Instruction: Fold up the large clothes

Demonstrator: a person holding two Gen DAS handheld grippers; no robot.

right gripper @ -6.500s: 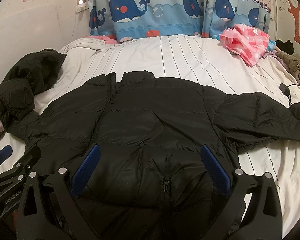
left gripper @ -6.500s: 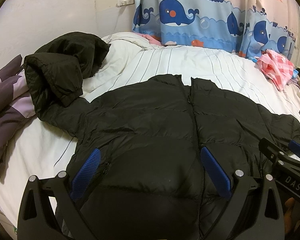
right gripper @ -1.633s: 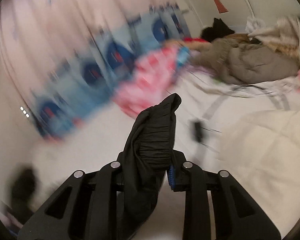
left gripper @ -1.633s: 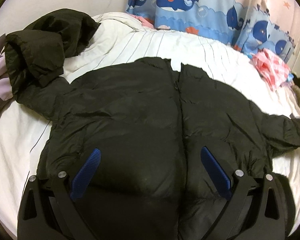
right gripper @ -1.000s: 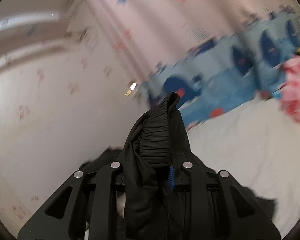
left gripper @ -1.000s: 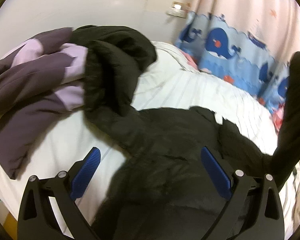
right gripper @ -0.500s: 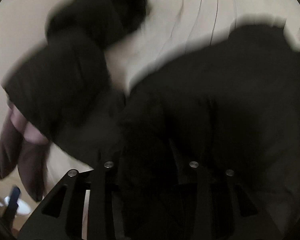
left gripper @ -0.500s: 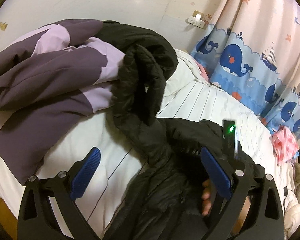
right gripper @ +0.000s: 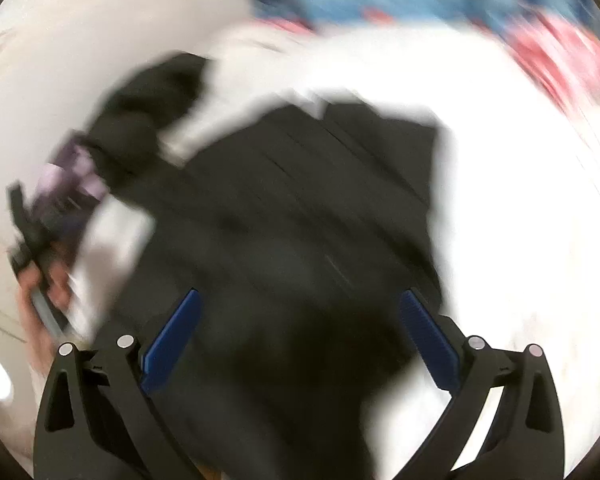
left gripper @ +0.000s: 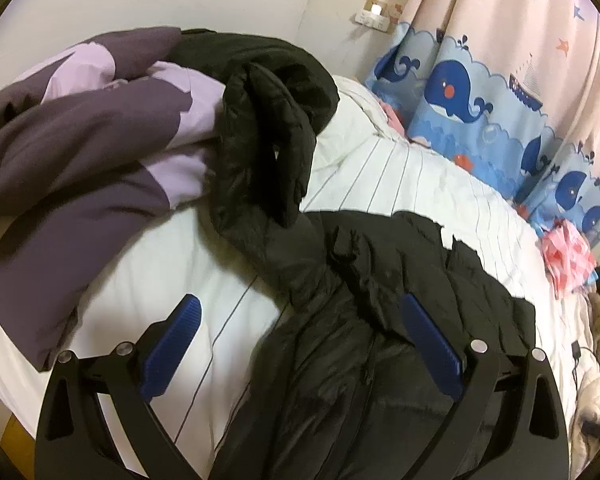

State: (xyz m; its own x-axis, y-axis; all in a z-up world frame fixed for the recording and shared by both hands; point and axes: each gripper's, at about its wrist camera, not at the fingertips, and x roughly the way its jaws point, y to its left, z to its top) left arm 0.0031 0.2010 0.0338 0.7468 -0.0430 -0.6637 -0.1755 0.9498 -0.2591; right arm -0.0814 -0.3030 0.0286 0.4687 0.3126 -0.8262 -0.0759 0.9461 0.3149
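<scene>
— Where is the jacket?

— The black puffer jacket lies spread on the white striped bedsheet, its collar toward the whale-print curtain. One sleeve runs up and away at the left, bunched on top of a purple and lilac quilt.

— And the left gripper?

— The left gripper hangs above the jacket's near edge with its jaws spread wide. One blue pad is over bare sheet, the other over black fabric; neither pinches anything.

— The right one?

— The right wrist view is badly blurred. The right gripper has its jaws opening, wide apart by now, with the jacket's dark body below and between them but nothing clamped. I cannot tell whether the fingers touch the cloth.

— Anything else in sight?

— A pink checked cloth sits at the far right of the bed by the curtain. At the left edge of the right wrist view, a hand grips a dark handle, too smeared to read further.
</scene>
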